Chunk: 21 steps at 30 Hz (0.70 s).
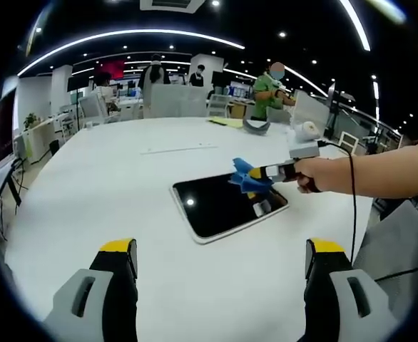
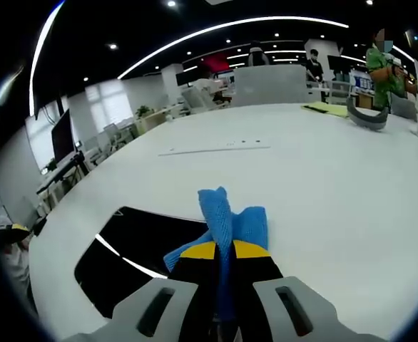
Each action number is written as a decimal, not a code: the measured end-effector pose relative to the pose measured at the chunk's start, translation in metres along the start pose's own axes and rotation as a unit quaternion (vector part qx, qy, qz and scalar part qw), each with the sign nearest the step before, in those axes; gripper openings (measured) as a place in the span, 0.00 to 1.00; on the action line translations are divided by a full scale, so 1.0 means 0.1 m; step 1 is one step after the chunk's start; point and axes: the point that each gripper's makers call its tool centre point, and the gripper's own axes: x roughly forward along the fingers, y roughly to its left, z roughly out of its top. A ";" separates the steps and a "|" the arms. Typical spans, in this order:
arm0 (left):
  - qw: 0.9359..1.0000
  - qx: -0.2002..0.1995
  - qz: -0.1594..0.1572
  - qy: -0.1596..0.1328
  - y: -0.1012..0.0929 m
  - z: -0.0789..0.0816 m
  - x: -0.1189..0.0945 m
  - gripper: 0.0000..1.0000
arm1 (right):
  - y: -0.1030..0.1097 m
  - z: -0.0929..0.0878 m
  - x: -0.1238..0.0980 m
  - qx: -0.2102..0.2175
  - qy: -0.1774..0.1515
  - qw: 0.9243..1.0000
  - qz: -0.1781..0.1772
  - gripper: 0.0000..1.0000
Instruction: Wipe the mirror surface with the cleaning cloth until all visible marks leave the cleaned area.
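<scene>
Yellow-tipped, the right claw (image 2: 223, 258) pinched the blue cloth (image 2: 227, 217), bunched so a wad stuck out ahead for rubbing. It hovered at the edge of the dark mirror (image 1: 227, 205), flat on the white counter (image 1: 123, 185). Idle, the left claw (image 1: 223, 260) stood spread.

white table (image 1: 123, 192) | mirror (image 1: 223, 206) flat on it

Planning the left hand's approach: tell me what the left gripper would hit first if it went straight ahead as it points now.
Probably the mirror, lying flat on the white table ahead of the open left gripper. Just beyond, the right gripper holds the blue cloth at the mirror's far edge. Depth is uncertain.
</scene>
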 end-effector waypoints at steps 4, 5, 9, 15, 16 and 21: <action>1.000 0.000 0.000 -0.001 -0.01 0.00 0.00 0.99 | 0.03 -0.02 -0.07 0.000 0.001 1.000 0.001 0.02; 1.000 0.000 0.000 -0.002 -0.01 0.00 -0.01 0.99 | 0.03 -0.03 -0.08 0.000 0.001 1.000 0.001 0.02; 1.000 0.001 -0.001 -0.003 -0.03 0.01 -0.01 0.99 | 0.05 -0.05 -0.12 0.001 0.001 1.000 0.002 0.02; 1.000 0.002 -0.001 -0.009 -0.04 0.04 -0.03 0.99 | -0.06 -0.03 -0.01 0.002 0.001 1.000 0.002 0.02; 1.000 0.002 -0.001 -0.010 -0.04 0.04 -0.04 0.99 | -0.08 -0.03 0.01 0.002 0.001 1.000 0.002 0.02; 1.000 0.002 0.002 -0.011 -0.03 0.04 -0.06 0.99 | -0.18 -0.03 0.09 0.002 0.001 1.000 0.001 0.02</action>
